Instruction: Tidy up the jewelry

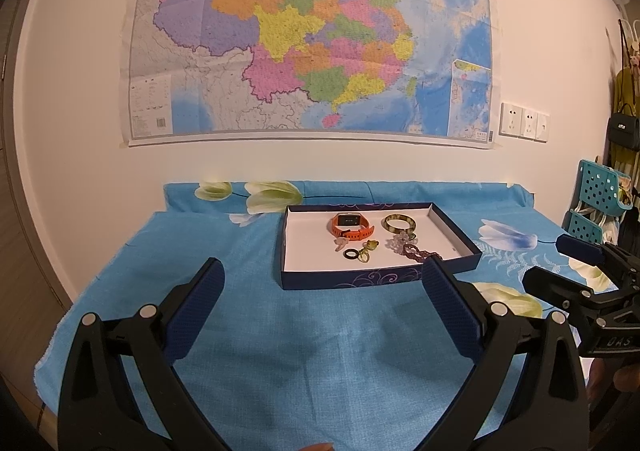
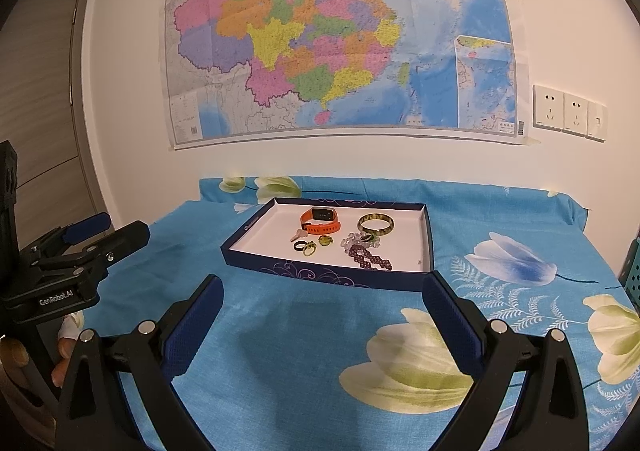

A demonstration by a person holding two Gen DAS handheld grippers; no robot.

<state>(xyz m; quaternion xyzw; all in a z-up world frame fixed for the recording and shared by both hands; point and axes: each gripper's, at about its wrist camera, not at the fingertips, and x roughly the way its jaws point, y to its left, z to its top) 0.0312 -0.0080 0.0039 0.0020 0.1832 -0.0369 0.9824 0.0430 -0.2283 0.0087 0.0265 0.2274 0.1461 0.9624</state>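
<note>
- Both the left gripper (image 1: pixel 323 271) and right gripper (image 2: pixel 323 287) hang spread wide, holding nothing, well short of the box (image 1: pixel 352 278).
- Jewelry sits inside: orange watch (image 2: pixel 320 222), bangle (image 2: pixel 376 225), beads (image 2: pixel 370 257).
- I'd approach low, pinching one piece cleanly.

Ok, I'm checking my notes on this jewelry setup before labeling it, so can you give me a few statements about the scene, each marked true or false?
1. The orange watch lies inside the box. True.
2. The left gripper is clamped on the green bangle. False: it is open and holds nothing; the bangle lies in the box.
3. The purple beaded bracelet lies on the blue cloth outside the box. False: it is in the box.
4. The right gripper is open and empty. True.
5. A map hangs on the wall behind the table. True.
</note>
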